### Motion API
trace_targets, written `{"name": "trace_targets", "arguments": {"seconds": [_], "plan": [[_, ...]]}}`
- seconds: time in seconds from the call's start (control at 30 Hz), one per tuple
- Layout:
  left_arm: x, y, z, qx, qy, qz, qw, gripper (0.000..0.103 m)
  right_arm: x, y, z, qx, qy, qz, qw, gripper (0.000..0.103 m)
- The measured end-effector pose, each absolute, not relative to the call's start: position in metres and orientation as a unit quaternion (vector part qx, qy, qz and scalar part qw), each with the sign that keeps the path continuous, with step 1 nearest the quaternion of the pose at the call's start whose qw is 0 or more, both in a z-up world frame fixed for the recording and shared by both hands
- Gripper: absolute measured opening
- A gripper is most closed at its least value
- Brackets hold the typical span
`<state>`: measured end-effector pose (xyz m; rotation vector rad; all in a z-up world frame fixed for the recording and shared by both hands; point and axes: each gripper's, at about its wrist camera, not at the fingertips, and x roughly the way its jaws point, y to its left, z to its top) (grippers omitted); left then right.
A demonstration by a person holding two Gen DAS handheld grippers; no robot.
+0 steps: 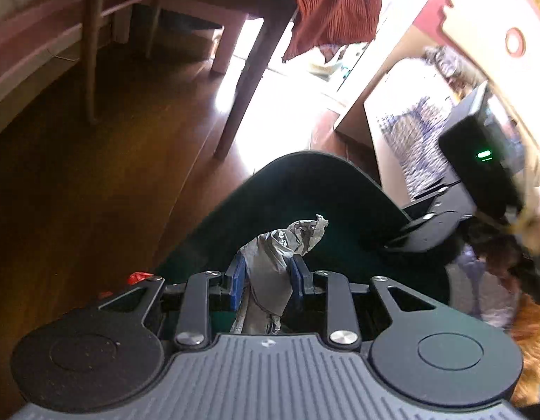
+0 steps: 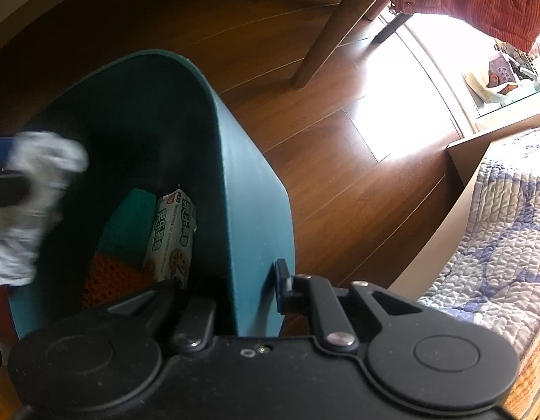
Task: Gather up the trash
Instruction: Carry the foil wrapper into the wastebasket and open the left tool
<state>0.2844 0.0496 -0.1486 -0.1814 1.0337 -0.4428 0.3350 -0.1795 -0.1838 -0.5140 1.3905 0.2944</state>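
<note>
My left gripper (image 1: 268,278) is shut on a crumpled grey-white wrapper (image 1: 291,238), which sticks out past the blue pads. Just beyond it stands the dark teal trash bin (image 1: 305,182). In the right wrist view the same wrapper (image 2: 35,182) shows blurred at the left edge, over the bin's open mouth. My right gripper (image 2: 245,290) is shut on the bin's wall (image 2: 249,192), one finger inside and one outside; it also shows at the bin's rim in the left wrist view (image 1: 403,238). Inside the bin lie a printed snack packet (image 2: 172,234) and an orange mesh piece (image 2: 109,280).
The bin stands on a wooden floor (image 2: 322,161). A chair leg (image 1: 245,80) and a hanging red cloth (image 1: 336,3) are behind it. A bed with a quilted cover (image 2: 497,245) lies to the right. Small red scraps (image 1: 138,277) lie on the floor at left.
</note>
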Motion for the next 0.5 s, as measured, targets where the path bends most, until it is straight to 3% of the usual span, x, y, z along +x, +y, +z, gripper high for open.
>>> {"name": "trace_targets", "arguments": {"seconds": [0.5], "plan": [[0.308,-0.009,-0.237,-0.042,0.563,-0.165,0.808,0.027,0.331,-0.171,-0.183,-0.26,0.618,0.148,0.727,0.01]]}}
